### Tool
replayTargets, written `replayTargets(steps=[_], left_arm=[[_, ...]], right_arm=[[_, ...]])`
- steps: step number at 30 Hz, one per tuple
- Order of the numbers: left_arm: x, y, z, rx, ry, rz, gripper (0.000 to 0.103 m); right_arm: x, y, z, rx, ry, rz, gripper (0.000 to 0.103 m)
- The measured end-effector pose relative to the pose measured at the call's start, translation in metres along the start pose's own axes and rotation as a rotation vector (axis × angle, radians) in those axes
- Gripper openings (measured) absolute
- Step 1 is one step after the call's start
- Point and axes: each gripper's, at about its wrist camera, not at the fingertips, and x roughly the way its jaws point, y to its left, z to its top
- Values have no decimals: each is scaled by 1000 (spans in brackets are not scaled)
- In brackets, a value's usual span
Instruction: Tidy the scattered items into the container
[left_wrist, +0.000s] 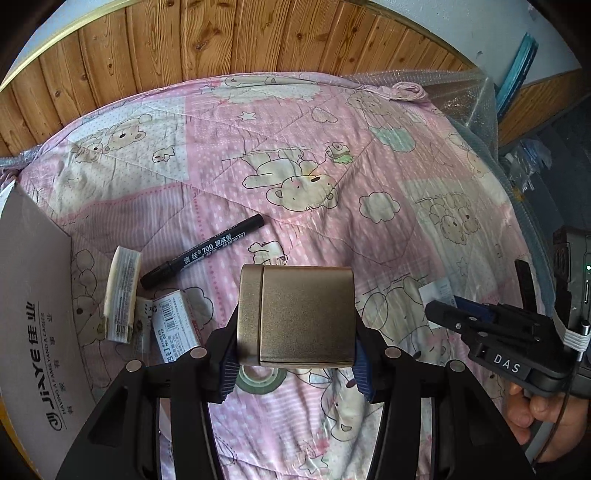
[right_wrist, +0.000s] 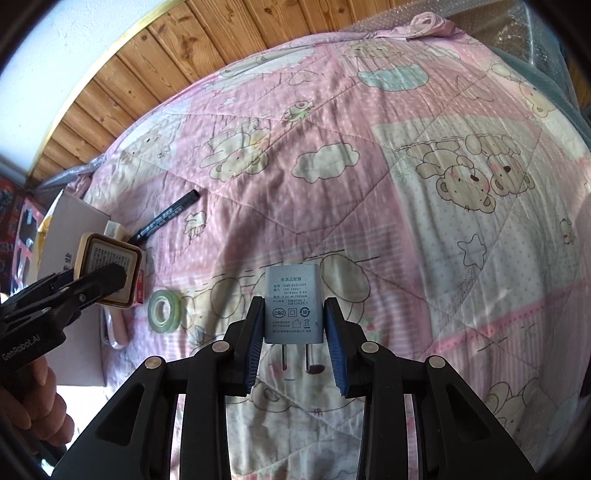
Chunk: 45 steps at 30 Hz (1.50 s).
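Scattered items lie on the quilt (left_wrist: 369, 155) near its left edge: marker (left_wrist: 203, 256), tape roll (right_wrist: 164, 308). Left gripper (left_wrist: 295, 350) clamps a gold case (left_wrist: 299, 317); right gripper (right_wrist: 293, 354), spread, straddles the charger (right_wrist: 293, 306) untouched.

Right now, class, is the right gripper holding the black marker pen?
No: the right gripper brackets a grey power adapter, while the marker lies on the quilt.
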Motion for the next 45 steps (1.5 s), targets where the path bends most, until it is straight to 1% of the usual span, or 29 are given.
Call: replayTargets(steps=[4, 10, 17, 25, 31, 34, 45], left_arm=[[-18, 5, -10, -20, -21, -8, 51], [-47, 11, -25, -43, -55, -19, 51], [-79, 23, -44, -79, -90, -17, 51], [-111, 40, -62, -132, -142, -12, 51], [-131, 53, -76, -170, -169, 17, 51], [-141, 62, -81, -192, -168, 47, 51], [-177, 95, -100, -270, -235, 99, 51]], right_arm=[[-10, 12, -5, -11, -5, 1, 33], [-32, 42, -14, -79, -32, -8, 33], [-50, 79, -26, -146, -54, 15, 33], [-62, 120, -45, -240, -53, 34, 33], [-62, 148, -56, -297, -39, 53, 33], [-63, 163, -61, -332, -37, 66, 33], [-65, 209, -70, -432, -33, 109, 33]])
